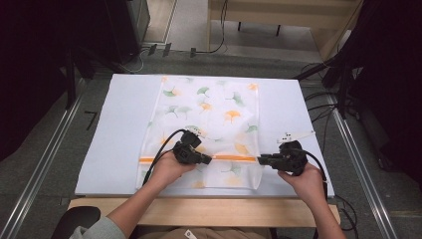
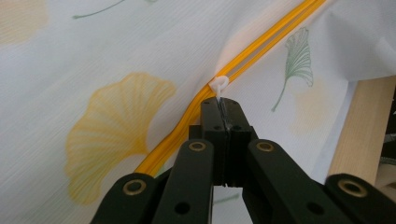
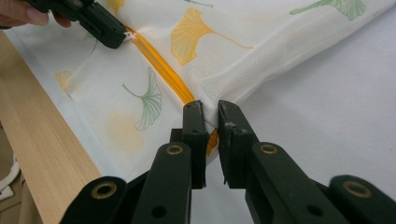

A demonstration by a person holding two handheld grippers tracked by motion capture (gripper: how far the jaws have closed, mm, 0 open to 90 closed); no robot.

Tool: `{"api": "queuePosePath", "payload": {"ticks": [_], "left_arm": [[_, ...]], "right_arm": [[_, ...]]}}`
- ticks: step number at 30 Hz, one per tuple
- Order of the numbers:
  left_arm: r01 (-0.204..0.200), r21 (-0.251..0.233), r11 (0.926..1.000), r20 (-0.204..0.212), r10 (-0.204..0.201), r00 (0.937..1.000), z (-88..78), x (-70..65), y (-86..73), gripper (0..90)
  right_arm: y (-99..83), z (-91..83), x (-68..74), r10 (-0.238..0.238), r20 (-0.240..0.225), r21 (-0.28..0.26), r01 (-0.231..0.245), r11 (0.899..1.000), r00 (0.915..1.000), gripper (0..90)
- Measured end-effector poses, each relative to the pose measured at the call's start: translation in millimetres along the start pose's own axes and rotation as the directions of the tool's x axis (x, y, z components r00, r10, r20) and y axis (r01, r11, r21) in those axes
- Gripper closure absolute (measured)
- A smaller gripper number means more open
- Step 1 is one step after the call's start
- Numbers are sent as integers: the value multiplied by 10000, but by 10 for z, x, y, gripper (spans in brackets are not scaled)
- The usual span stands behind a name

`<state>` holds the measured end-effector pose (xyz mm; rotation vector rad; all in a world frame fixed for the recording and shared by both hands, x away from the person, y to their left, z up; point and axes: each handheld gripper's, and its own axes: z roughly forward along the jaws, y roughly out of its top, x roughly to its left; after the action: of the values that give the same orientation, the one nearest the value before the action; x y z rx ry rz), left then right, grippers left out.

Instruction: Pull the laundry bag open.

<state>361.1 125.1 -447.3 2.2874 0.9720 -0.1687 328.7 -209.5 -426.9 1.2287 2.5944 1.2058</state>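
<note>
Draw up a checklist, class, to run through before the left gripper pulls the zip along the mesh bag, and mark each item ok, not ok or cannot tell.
1. Left gripper shut on the white zip pull: ok.
2. Right gripper pinching the bag's edge at the end of the orange zip: ok, fabric sits between its jaws.
3. Mesh bag lying flat on the white table cover: ok.
4. Zip line straight between the two grippers: ok in the high view.
5. Zip teeth free of snagged fabric: cannot tell.
</note>
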Motion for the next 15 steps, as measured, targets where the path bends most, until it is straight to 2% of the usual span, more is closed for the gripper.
{"api": "queuePosePath", "payload": {"ticks": [2,6,15], "left_arm": [[-6,72,10000,-186,7,9998,-26,37,-30,900],[358,63,9993,-154,-357,9992,-67,120,-92,900],[478,-90,9988,-174,-479,9987,-109,127,-113,900]], "right_arm": [[2,15,-9,-6,14,83,5,10000,10000,840],[27,47,-4,-56,-20,217,56,9997,10000,840],[59,86,7,-184,-65,315,186,9993,9998,841]]}}
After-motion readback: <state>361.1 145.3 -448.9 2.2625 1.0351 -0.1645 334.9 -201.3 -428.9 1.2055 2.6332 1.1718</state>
